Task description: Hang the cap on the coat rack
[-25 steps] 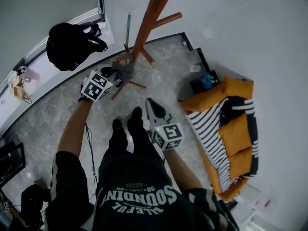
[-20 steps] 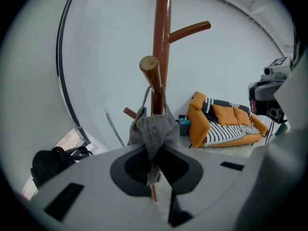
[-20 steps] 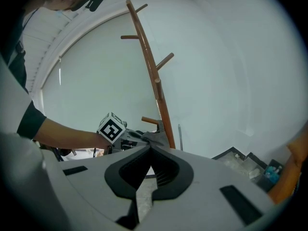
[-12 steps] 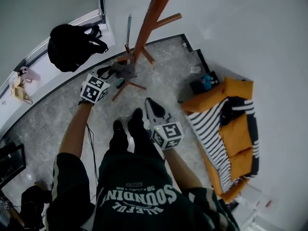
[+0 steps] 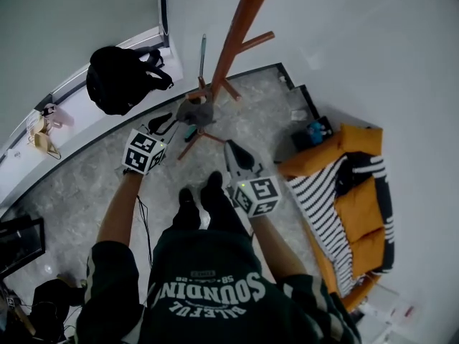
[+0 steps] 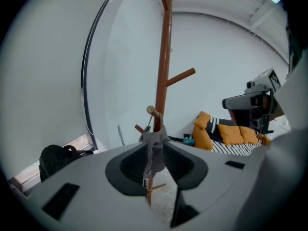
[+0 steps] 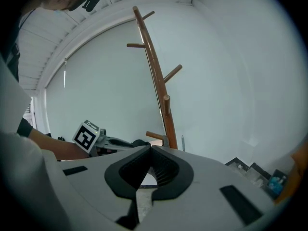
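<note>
The grey cap (image 5: 195,111) (image 6: 155,148) hangs limp from a low peg (image 6: 153,111) of the brown wooden coat rack (image 5: 233,41) (image 6: 164,71). My left gripper (image 5: 166,122) (image 6: 158,154) is a short way back from it, and its jaws are opening. In the left gripper view the cap shows in the gap between the jaws, beyond the pads and untouched. My right gripper (image 5: 232,151) (image 7: 150,150) is held lower, near the person's feet, with its jaws shut and empty. It points up toward the rack (image 7: 156,81).
A black backpack (image 5: 122,77) lies on the ledge at the left wall. An orange sofa (image 5: 358,213) with a striped blanket stands at the right. The rack's base legs (image 5: 204,133) spread on the marble floor, and a thin grey rod (image 5: 203,52) leans against the wall.
The left gripper has let go of the cap and drawn back toward the person. The cap stays on the peg. The right gripper has barely moved.
</note>
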The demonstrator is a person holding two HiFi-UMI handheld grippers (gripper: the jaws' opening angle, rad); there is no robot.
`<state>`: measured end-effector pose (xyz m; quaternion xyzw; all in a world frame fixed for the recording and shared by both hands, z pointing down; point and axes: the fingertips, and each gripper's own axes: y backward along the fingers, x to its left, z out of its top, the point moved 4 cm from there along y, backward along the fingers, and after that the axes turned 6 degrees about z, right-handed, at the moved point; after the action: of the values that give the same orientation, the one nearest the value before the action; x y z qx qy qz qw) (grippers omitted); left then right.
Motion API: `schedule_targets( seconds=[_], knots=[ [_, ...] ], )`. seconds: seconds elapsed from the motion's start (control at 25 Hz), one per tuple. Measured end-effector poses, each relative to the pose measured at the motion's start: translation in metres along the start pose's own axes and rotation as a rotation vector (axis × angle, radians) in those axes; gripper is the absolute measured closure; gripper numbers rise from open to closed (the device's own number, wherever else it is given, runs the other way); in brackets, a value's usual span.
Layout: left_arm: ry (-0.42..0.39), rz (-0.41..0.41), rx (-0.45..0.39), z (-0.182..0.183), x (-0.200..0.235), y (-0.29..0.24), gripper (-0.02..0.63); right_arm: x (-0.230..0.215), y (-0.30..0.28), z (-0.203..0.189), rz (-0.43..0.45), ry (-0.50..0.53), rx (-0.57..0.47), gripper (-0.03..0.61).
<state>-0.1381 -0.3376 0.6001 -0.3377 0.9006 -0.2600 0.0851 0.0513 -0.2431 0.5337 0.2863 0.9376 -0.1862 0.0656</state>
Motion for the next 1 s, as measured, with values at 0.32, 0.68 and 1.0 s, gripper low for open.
schedule_targets(
  seconds=[0.32,0.68,1.0],
  knots=[
    [0.012,0.003,-0.104,0.034,-0.021,0.049,0.566,0.006,0.001,0.029,0.012,0.057,-0.076,0.58],
    [-0.001,0.049,-0.169,0.058,-0.036,0.092,0.614,0.01,0.002,0.052,0.019,0.092,-0.149,0.58],
    [0.025,0.07,-0.186,0.055,-0.034,0.1,0.614,0.011,0.007,0.051,-0.005,0.129,-0.167,0.581]
  ],
)
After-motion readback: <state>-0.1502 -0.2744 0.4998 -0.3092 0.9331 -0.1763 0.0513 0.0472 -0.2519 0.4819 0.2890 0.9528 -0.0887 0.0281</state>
